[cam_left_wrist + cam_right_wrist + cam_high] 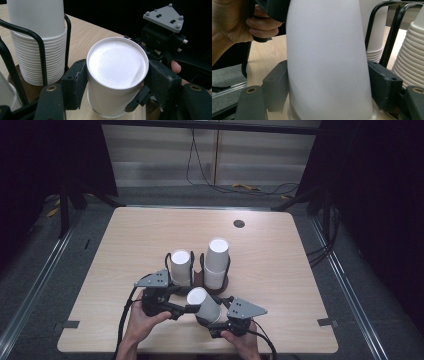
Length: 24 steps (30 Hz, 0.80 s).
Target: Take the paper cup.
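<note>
Near the table's front edge, both grippers' jaws pinch one upside-down white paper cup (204, 304) from opposite sides.

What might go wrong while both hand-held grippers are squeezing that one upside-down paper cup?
1. The paper cup is thin; with the left hand-held gripper and right hand-held gripper both clamped on it, the wall could crumple.
2. It may really be two nested cups; pulling could send one flying.
3. The cup stacks in the wire holder stand close behind; a jerk could knock them.

Both grippers (192, 309) (214, 320) clamped, converging.
</note>
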### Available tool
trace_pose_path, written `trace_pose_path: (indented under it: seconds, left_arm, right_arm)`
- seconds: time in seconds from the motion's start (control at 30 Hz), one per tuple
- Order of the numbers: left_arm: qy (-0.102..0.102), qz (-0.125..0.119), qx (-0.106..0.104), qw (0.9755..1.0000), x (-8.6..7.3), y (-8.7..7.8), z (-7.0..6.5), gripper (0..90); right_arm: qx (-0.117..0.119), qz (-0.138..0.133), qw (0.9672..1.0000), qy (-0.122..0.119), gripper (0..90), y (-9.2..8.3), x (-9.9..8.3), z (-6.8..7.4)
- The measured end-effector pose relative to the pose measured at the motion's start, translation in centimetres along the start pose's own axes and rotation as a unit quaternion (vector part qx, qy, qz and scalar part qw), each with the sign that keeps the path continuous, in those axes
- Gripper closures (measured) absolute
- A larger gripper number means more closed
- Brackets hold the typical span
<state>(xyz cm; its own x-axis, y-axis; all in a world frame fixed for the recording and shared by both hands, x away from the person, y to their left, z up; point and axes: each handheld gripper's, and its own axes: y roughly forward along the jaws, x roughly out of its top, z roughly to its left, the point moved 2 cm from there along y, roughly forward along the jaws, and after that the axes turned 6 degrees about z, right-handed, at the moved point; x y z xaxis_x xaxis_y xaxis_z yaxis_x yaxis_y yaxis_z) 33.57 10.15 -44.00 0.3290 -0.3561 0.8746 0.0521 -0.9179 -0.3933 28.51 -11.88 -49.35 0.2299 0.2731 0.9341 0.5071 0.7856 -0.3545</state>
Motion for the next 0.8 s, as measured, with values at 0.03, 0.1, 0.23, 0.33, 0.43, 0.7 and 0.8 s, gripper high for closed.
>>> trace_pose_path:
  seconds: [0.03, 0.1, 0.23, 0.33, 0.43, 0.7, 0.8]
  left_arm:
    - [-0.002, 0.002, 0.003, 1.0000, -0.1, 0.1, 0.0, 32.3]
    - [-0.001, 0.008, 0.007, 0.9999, -0.2, 0.2, 0.1, 27.3]
    - [0.003, 0.001, 0.017, 0.9998, -0.5, 0.0, 0.0, 23.6]
    - [0.000, -0.012, 0.016, 0.9998, -0.6, -0.3, 0.1, 23.4]
    - [0.004, -0.009, 0.026, 0.9996, -0.9, -0.5, 0.2, 23.0]
    - [0.003, -0.013, 0.043, 0.9990, -1.7, -0.9, 0.6, 22.8]
    - [0.005, -0.008, 0.045, 0.9989, -1.7, -0.9, 0.6, 22.8]
  right_arm:
    - [-0.001, 0.000, 1.0000, -0.001, 25.8, 0.0, 0.0, -0.1]
    - [-0.001, -0.001, 1.0000, 0.001, 25.8, -0.1, 0.1, -0.1]
    - [-0.005, 0.004, 1.0000, 0.001, 25.9, -0.1, 0.2, -0.2]
    - [-0.009, 0.013, 0.9999, 0.004, 25.9, -0.1, 0.2, -0.3]
    - [-0.010, 0.017, 0.9998, 0.003, 26.0, -0.3, 0.1, -0.5]
    - [-0.021, 0.044, 0.9988, -0.003, 26.2, -0.4, 0.1, -0.8]
    - [-0.020, 0.052, 0.9984, -0.002, 26.3, -0.5, 0.1, -0.9]
